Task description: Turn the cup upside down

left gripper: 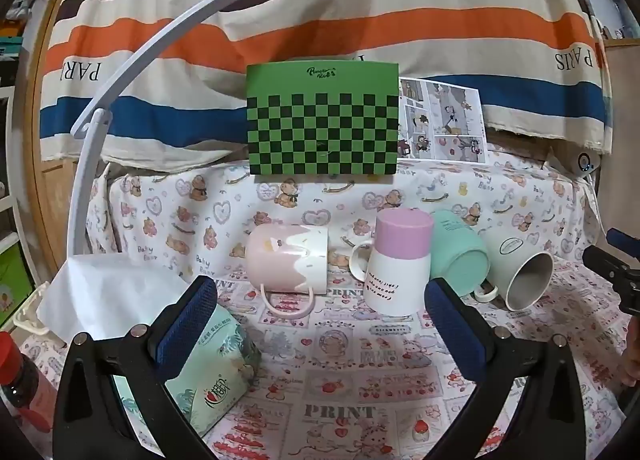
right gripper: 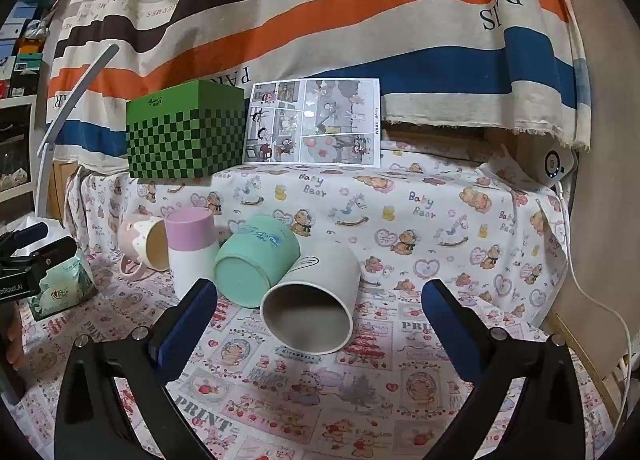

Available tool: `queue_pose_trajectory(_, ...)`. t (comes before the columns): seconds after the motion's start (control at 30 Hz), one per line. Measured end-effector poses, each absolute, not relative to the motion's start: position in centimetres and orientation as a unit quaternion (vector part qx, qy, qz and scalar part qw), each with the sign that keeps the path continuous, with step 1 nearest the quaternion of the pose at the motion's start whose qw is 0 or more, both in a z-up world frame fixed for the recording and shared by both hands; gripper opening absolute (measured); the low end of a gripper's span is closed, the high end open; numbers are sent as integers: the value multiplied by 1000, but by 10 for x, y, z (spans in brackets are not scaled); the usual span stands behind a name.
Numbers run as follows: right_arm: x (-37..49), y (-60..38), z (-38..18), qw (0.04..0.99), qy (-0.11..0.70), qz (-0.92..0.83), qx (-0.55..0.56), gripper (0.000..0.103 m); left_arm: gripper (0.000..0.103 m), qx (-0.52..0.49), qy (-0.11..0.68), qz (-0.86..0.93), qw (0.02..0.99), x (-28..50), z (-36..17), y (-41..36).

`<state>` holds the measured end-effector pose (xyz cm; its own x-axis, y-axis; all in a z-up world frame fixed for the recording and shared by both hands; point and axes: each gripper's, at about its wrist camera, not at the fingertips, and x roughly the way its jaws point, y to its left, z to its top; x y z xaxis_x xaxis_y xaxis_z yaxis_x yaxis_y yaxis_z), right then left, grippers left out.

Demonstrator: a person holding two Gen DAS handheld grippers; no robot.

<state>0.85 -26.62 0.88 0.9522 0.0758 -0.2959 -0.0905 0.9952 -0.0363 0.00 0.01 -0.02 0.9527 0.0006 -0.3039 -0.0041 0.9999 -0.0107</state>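
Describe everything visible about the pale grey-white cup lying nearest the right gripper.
The pale grey-white cup looks like glazed ceramic, with a grey interior and an oval printed label on its wall. It lies on its side on the patterned tablecloth, open mouth facing the right gripper, which is open and not touching it. It appears empty. The teal cup leans against its left side.

The striped fabric backdrop (left gripper: 320,7) bears "HERMES" and "PARIS", both mirror-reversed. The green checkered cardboard box (left gripper: 322,119) carries a script logo near its top edge, too small to read. The bear-patterned white cloth (right gripper: 400,195) over the raised rear ledge repeats "Baby Bear". The pink-printed tablecloth (left gripper: 340,412) repeats "PRINT" in block capitals. Inverted handwriting on the lilac-and-white cylindrical mug (left gripper: 396,268) and the label of the mint tissue pack (left gripper: 216,384) are illegible.
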Motion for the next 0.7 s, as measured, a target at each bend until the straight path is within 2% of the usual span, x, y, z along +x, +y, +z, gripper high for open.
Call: queue_pose_trajectory(0.7,10,-264,9,988,145,40,-23,103,103,-14,147,2,989,-3,3,7)
